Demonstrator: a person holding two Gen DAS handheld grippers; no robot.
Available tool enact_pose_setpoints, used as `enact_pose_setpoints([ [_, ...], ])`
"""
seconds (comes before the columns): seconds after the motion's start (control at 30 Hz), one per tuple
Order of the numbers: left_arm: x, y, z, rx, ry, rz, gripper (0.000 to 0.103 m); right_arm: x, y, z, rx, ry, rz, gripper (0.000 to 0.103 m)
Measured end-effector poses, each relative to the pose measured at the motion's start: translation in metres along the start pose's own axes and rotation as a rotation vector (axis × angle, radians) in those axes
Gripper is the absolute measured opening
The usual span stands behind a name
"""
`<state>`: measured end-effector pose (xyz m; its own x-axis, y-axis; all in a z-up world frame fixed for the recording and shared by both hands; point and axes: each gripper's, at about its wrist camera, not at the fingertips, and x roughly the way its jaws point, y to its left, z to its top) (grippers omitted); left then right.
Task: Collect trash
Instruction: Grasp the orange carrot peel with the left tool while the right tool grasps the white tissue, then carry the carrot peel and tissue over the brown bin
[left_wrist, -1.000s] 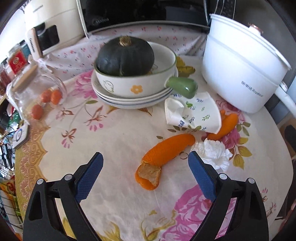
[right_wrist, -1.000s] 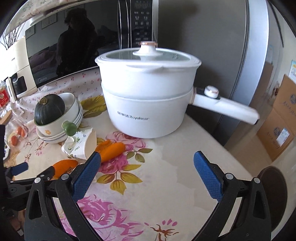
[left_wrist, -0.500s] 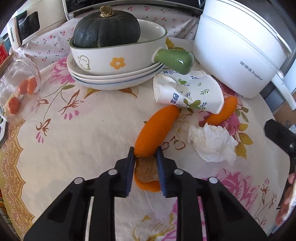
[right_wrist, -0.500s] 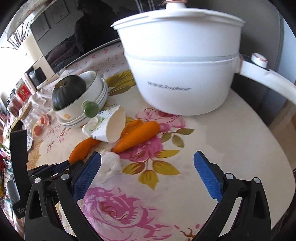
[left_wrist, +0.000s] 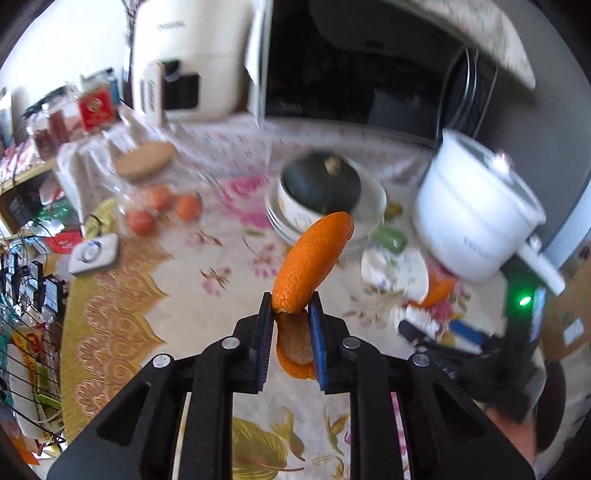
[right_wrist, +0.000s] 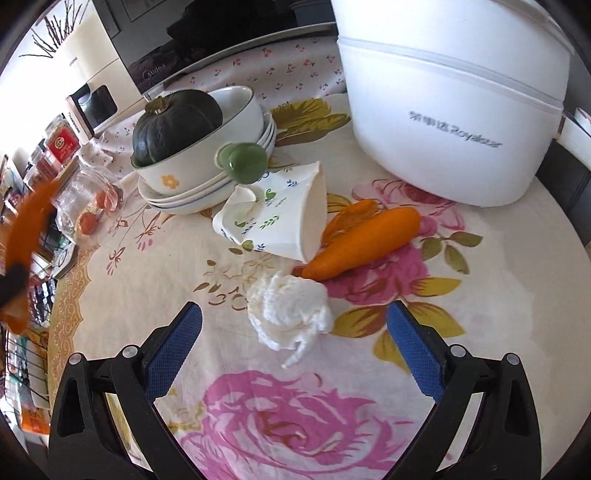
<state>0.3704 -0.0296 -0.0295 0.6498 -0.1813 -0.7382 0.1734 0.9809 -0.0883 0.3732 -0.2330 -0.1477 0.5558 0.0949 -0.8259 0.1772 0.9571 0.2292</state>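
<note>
My left gripper is shut on a long orange peel and holds it in the air above the flowered tablecloth; the peel sticks up past the fingertips. In the right wrist view that peel shows blurred at the far left. My right gripper stands open low over the cloth, its blue pads on either side of a crumpled white tissue, not touching it. Just beyond lie a crushed paper cup with a leaf print and another orange peel.
A white electric pot stands at the back right. A handled bowl holding a dark green squash sits on stacked plates. A glass jar with small red fruit lies at the left. A microwave lines the back.
My left gripper closed on the orange peel and lifted it off the cloth. My right gripper dropped and moved in over the tissue, still open.
</note>
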Motion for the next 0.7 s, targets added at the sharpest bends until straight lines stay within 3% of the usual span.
enact_pose_setpoints([
  [0.03,-0.006,0.003,0.003,-0.007,-0.022,0.011,0.019,0.005,0.003,0.0,0.009,0.004,-0.002,0.094],
  [0.1,-0.012,0.006,0.003,-0.023,-0.046,0.019,0.02,0.01,0.007,-0.002,0.02,0.013,-0.011,0.081],
  [0.13,-0.012,0.005,0.002,-0.029,-0.048,0.021,0.02,0.015,0.009,-0.002,0.026,0.025,-0.017,0.069],
  [0.2,-0.007,0.009,0.001,-0.036,-0.042,0.035,0.02,0.017,0.009,-0.004,0.039,0.023,-0.028,0.063],
  [0.27,0.0,0.013,-0.003,-0.04,-0.027,0.057,0.02,0.016,0.011,-0.004,0.044,0.013,-0.036,0.04],
  [0.33,0.005,0.015,-0.007,-0.049,-0.008,0.053,0.02,0.016,0.009,-0.005,0.056,0.011,-0.003,0.029],
  [0.5,0.011,0.005,-0.015,-0.021,0.008,0.07,0.02,0.002,0.012,-0.009,0.037,-0.035,-0.008,0.025],
  [0.7,0.006,-0.011,-0.016,0.014,-0.027,0.081,0.02,-0.041,0.014,-0.004,-0.003,-0.151,-0.046,0.024],
])
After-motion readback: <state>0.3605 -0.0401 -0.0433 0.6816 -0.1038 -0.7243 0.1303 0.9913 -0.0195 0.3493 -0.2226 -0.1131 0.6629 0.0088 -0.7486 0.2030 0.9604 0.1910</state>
